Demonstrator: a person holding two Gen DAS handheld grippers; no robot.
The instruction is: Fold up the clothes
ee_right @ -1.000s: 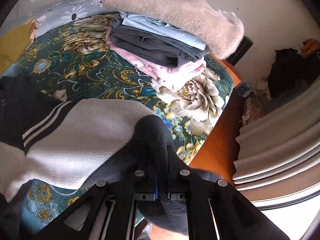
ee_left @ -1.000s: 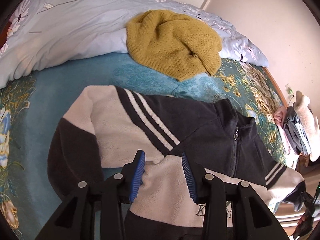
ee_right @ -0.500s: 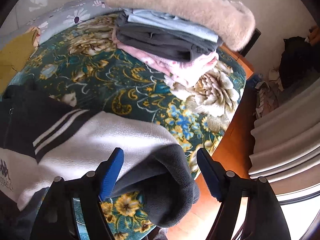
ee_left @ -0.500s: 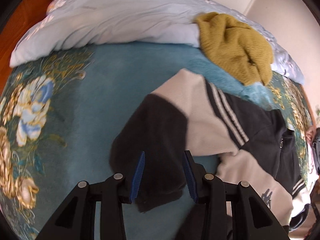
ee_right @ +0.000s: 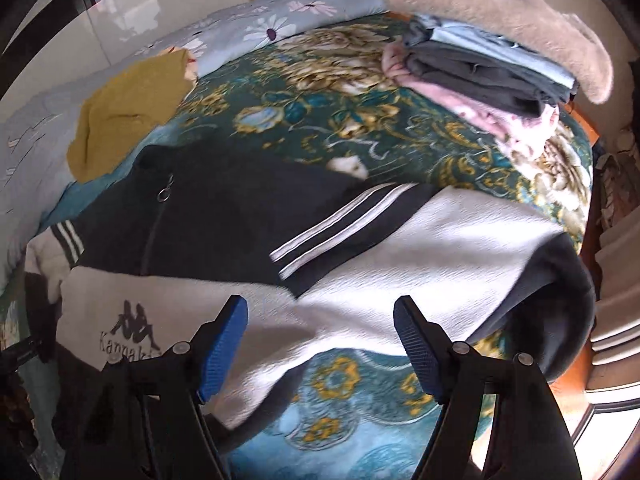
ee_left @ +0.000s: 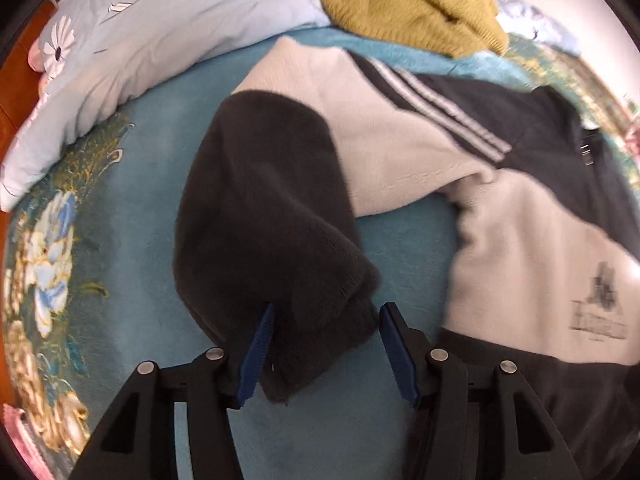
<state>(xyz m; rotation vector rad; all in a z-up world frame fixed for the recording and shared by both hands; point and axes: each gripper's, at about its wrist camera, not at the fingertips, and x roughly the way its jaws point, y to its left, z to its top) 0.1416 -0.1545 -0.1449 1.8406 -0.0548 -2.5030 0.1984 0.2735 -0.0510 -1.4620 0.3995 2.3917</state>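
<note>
Now my left gripper [ee_left: 324, 340] is spreading its jaws over the dark cuff [ee_left: 320, 344] of the jacket's left sleeve [ee_left: 272, 208]; the cuff sits between the blue pads [ee_left: 256, 356], the left one hard against the fleece, the other clear of it, so nothing is pinched. My right gripper [ee_right: 320, 344] hangs released and wide above the cream part of the jacket [ee_right: 400, 272], gripping nothing. The black-and-cream fleece jacket lies face up, zip showing, across the teal flowered bed [ee_left: 132, 208], its right sleeve [ee_right: 560, 280] trailing toward the bed's edge by the wooden frame. A mustard sweater [ee_left: 404, 4] waits near the pale duvet [ee_left: 168, 32], and a folded stack [ee_right: 492, 60] sits at the far corner.

To do this well, I judge I should close on the cuff deep enough to catch both layers, then carry it across the chest so the sleeve lies flat. The right sleeve should mirror it. Plush fleece is thick and springy, so a shallow pinch may slip.
</note>
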